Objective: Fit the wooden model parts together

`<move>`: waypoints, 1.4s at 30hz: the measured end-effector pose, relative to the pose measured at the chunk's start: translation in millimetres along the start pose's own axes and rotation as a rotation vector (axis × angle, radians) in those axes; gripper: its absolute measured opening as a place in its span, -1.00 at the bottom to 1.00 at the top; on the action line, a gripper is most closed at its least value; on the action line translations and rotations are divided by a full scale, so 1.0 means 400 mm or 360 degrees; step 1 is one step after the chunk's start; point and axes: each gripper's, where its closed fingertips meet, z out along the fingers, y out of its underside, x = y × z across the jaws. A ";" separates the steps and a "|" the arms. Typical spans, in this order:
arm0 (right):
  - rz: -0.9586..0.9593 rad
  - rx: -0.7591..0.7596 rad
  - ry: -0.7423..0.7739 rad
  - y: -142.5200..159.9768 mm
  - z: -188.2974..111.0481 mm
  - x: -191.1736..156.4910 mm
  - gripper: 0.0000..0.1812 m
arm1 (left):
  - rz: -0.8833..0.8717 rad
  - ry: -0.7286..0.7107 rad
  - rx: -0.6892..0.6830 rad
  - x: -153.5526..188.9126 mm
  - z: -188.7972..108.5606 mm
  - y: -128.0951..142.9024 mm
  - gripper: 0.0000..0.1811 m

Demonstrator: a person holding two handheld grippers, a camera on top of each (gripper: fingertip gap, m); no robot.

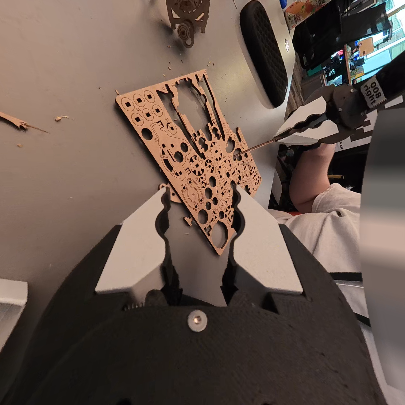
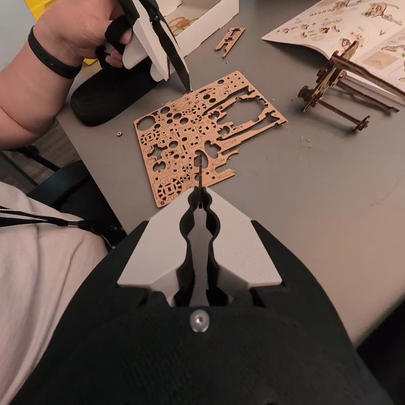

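A laser-cut wooden parts sheet (image 1: 192, 153) lies flat on the grey table, with many parts punched out; it also shows in the right wrist view (image 2: 197, 135). My left gripper (image 1: 200, 190) is open and empty, low over the sheet's near corner; in the right wrist view (image 2: 177, 84) one fingertip touches the sheet's far edge. My right gripper (image 2: 198, 190) is shut on a thin flat wooden part (image 2: 199, 173), seen edge-on, whose tip reaches a cut-out in the sheet. From the left wrist view, the right gripper (image 1: 277, 138) holds this part (image 1: 252, 149) slanting down onto the sheet.
A partly built wooden model (image 2: 328, 87) stands at the right beside an open instruction booklet (image 2: 350, 32). A white box (image 2: 197, 26) and a loose wooden piece (image 2: 230, 40) lie behind. A black mesh pad (image 2: 109, 98) lies at the table's edge. Small wood scraps (image 1: 13, 120) dot the table. My right fingertips sit around 20 cm from my left ones. Between my left fingertips and the loose wooden piece (image 2: 230, 40) there is roughly 12 cm.
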 end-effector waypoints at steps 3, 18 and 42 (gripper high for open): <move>0.0036 0.0002 -0.0041 0.001 0.012 0.000 -0.99 | -0.0021 0.0007 -0.0001 -0.001 -0.001 0.002 -0.39; 0.0395 0.0015 -0.0214 0.025 0.043 0.006 -1.00 | -0.0175 0.0047 0.0060 -0.023 -0.020 -0.009 -0.37; 0.0485 -0.0050 -0.0231 0.033 0.067 0.008 -1.00 | -0.0336 0.0754 0.0248 0.115 -0.037 -0.059 -0.44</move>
